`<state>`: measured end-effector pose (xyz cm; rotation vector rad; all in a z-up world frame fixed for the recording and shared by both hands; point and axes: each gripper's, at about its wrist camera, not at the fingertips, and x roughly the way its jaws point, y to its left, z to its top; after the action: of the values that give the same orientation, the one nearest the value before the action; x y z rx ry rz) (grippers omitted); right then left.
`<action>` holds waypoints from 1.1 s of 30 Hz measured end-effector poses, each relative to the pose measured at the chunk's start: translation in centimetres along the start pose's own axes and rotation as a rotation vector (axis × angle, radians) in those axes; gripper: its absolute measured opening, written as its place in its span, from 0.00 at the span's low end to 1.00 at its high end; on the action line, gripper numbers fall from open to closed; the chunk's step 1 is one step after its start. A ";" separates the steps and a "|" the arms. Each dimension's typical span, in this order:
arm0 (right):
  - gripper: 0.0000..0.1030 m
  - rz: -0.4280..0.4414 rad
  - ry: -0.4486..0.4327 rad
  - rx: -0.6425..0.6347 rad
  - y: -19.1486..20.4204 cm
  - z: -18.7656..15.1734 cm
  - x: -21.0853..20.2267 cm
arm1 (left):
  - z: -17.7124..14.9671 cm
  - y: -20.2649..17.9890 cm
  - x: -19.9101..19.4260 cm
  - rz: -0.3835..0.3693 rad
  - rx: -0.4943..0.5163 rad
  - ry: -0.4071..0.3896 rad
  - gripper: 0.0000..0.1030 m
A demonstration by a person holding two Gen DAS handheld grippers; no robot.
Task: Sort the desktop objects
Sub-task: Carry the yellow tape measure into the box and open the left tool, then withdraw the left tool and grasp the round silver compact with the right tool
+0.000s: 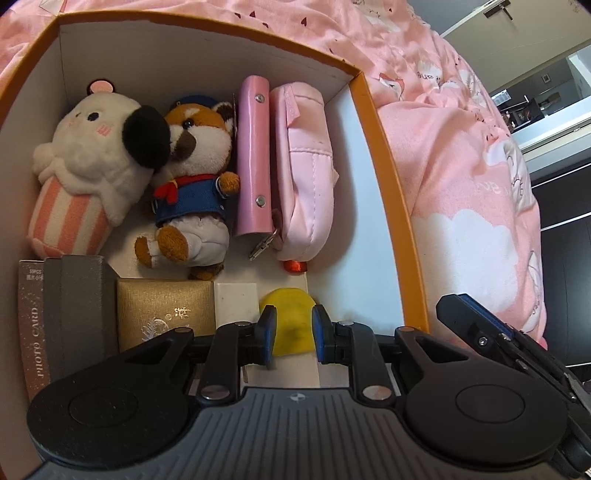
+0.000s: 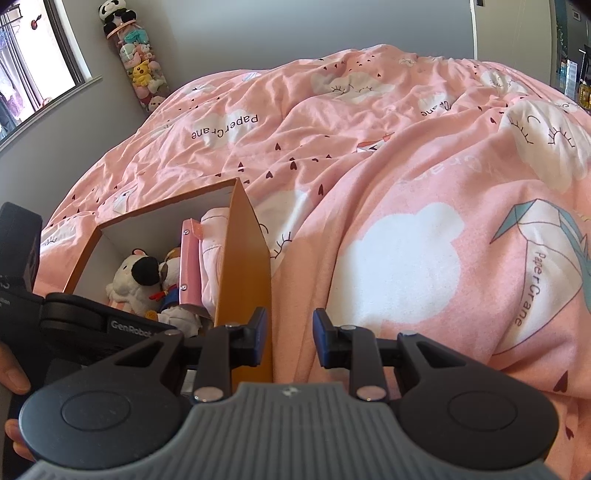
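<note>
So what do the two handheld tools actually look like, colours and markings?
Both match: the left tool and right tool have black linkage arms with silver rivets, blue-padded fingertips, round black discs either side and a ribbed grey body with a small emblem. Seen from the right wrist, the left one's black side reads "GenRobot". No sleeves or cables show.

Bed (image 2: 369, 166): pink duvet w/ white clouds, hearts, "PaperCrane" print; fills most of rm. Behind bed: plain grey wall (image 2: 295, 29). Window (image 2: 33, 62), dark frame, daylight, up-left of bed. Corner nr bed head: tall clear tube of plush toys (image 2: 138, 62), panda on top. Rt of bed: doorway (image 1: 535, 92), dark furniture beyond.
</note>
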<state>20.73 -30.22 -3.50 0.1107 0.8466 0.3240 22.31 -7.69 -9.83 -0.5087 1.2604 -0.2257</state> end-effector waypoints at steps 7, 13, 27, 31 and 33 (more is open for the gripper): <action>0.28 0.006 -0.017 -0.023 1.2 0.1 -1.1 | 0.1 -0.1 -3.4 -0.016 0.030 -0.057 0.22; 0.28 0.063 -0.028 -0.062 3.6 0.4 -2.1 | -0.2 0.3 -7.9 0.001 0.065 -0.131 0.22; 0.28 0.283 0.043 -0.290 15.2 0.8 -1.4 | -1.8 9.7 -20.2 0.220 0.026 -0.293 0.22; 0.28 0.339 0.077 -0.372 19.1 0.4 -0.6 | -2.4 13.3 -21.4 0.293 0.001 -0.291 0.22; 0.28 0.364 0.105 -0.424 21.2 0.1 0.0 | -2.5 14.7 -21.3 0.327 0.001 -0.278 0.23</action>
<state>15.80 -10.13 1.33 -0.1508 0.8432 0.8495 11.82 13.74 0.58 -0.3132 1.0525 0.1172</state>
